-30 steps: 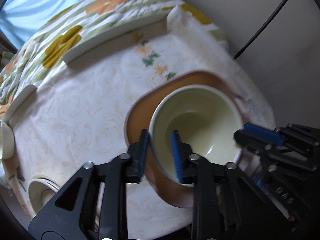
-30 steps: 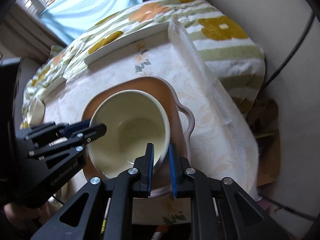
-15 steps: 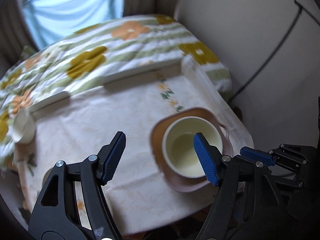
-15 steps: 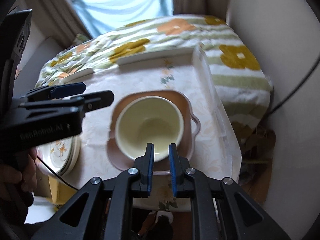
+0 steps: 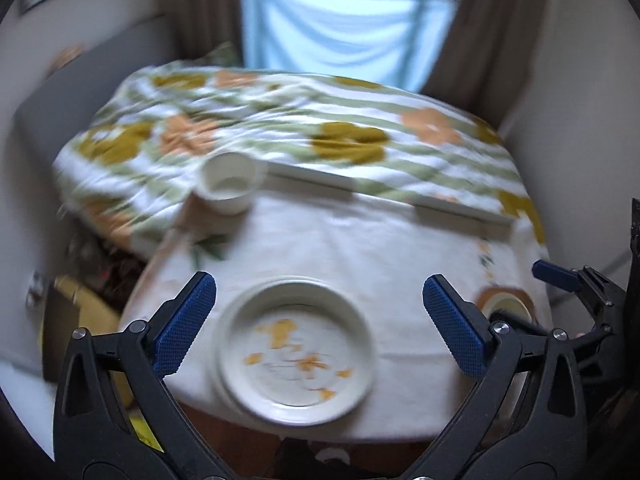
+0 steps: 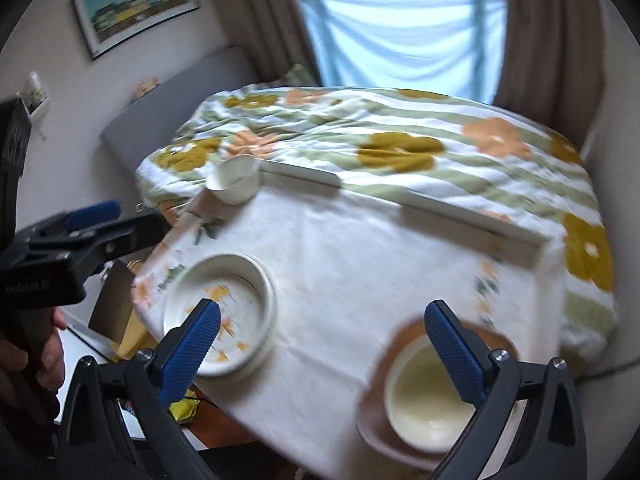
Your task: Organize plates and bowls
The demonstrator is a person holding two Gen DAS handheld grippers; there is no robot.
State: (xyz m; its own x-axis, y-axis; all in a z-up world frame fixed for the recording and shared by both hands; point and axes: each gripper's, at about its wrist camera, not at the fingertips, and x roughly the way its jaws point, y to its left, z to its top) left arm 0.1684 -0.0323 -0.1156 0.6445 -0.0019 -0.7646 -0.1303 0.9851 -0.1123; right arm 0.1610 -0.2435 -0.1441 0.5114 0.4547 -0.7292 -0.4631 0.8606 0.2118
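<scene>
A cream bowl (image 6: 424, 400) sits on a brown handled plate (image 6: 376, 364) at the table's near right corner. My right gripper (image 6: 322, 312) hovers above it, jaws opening wide with nothing between them. A stack of white plates (image 5: 296, 348) with orange flowers lies at the near left edge. My left gripper (image 5: 318, 296) hangs over that stack, jaws also opening and empty. A small white bowl (image 5: 230, 184) stands at the far left corner. The brown plate (image 5: 506, 300) is mostly hidden behind my left gripper's right finger.
A white flowered cloth covers the table (image 6: 360, 248). A bed with a striped flowered blanket (image 6: 400, 148) lies just behind it. A person's hand (image 6: 48, 360) holds the left gripper (image 6: 120, 220) at the right wrist view's left edge. The right gripper (image 5: 572, 280) shows at the left wrist view's right edge.
Both grippers let go of the cream bowl's rim, opened wide and pulled up and back. The left one swung left over the white plates. The bowl stays on the brown plate.
</scene>
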